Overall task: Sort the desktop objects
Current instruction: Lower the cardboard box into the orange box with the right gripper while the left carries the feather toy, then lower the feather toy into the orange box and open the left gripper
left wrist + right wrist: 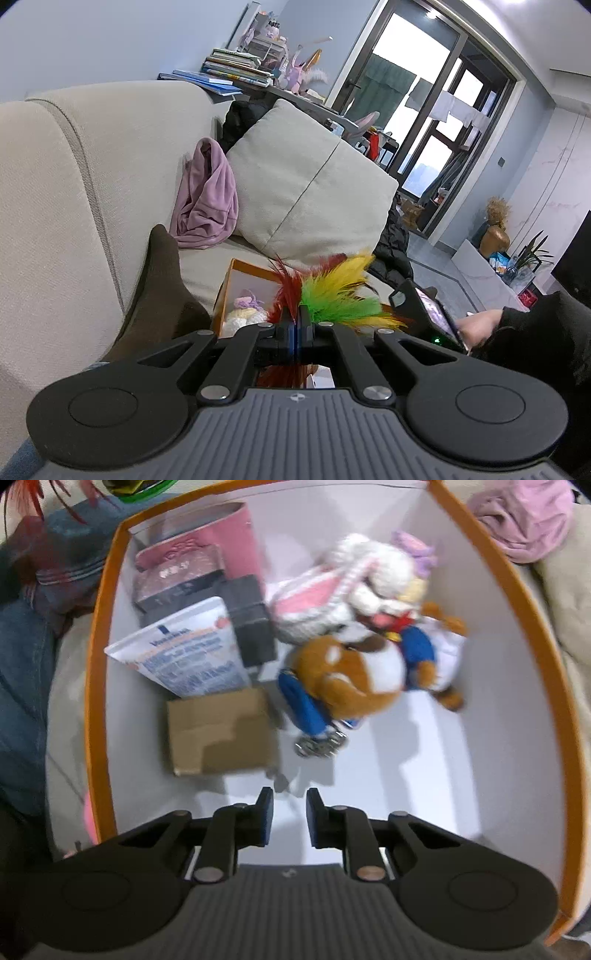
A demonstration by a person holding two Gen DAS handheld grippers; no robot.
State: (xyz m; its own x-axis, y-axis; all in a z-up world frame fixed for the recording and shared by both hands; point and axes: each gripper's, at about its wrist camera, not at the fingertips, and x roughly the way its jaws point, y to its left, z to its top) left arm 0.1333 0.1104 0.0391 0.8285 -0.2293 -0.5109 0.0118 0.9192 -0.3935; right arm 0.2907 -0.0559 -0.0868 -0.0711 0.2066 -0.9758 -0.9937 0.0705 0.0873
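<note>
Left wrist view: nearest the camera, the left gripper [295, 328] has its jaws pressed together on the thin stem of a feather toy [332, 291]. Its red, yellow and green plumes fan out just past the fingertips. Below and behind the plumes sits an orange-rimmed box [236, 264] resting on a beige sofa [92, 155], with a pale knitted toy showing inside. A lilac cloth [207, 199] lies crumpled against a cushion [306, 177]. At the right edge a person's hand [476, 326] grips the other tool.

The feather toy looks very light and soft; the plumes would likely bend or shed if squeezed, so the stiff stem, where it is pinched now, seems the right place to hold it.

Right wrist view: nearest the camera, the right gripper [290, 805] points steeply down into the orange-rimmed box [99, 635]. Its jaws stand narrowly apart with nothing between them, only the white box floor. Ahead lie a brown plush toy [351, 675] with blue clothing and a metal key ring [321, 744], a white and pink knitted rabbit [354, 579], a small cardboard carton [221, 734], a printed white packet [188, 650], a dark box [251, 616] and a pink case [192, 554]. The picture is somewhat blurred.

The plush toys look soft and light, and should give under the pads, so a pinch on a limb or the body would probably hold. The carton looks stiff and is best taken across its edges.
</note>
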